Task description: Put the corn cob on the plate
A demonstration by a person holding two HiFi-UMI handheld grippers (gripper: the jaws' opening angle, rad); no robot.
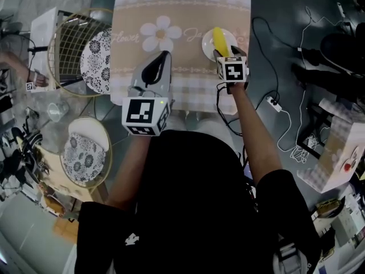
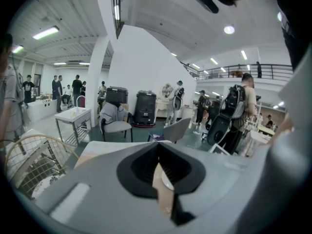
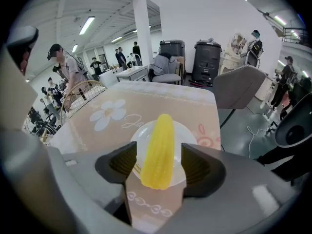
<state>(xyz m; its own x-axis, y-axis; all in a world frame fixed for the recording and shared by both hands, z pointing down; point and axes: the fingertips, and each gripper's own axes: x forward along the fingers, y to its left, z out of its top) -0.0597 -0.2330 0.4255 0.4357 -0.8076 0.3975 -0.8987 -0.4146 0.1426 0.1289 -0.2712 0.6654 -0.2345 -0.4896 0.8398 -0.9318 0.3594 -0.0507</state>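
Seeing the corn cob (image 3: pixel 160 147) lying on the plate (image 3: pixel 140 136), my right tool (image 3: pixel 159 163) spread either side of it, I'd next lift clear.

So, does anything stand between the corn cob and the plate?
Nothing visible does. The corn cob already lies on the white plate, and the right claw stands open around it, jaws clear of its sides.

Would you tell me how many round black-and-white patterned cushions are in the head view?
2. One round black-and-white patterned cushion lies at the upper left of the head view; the other lies lower left. The person's body may hide more.
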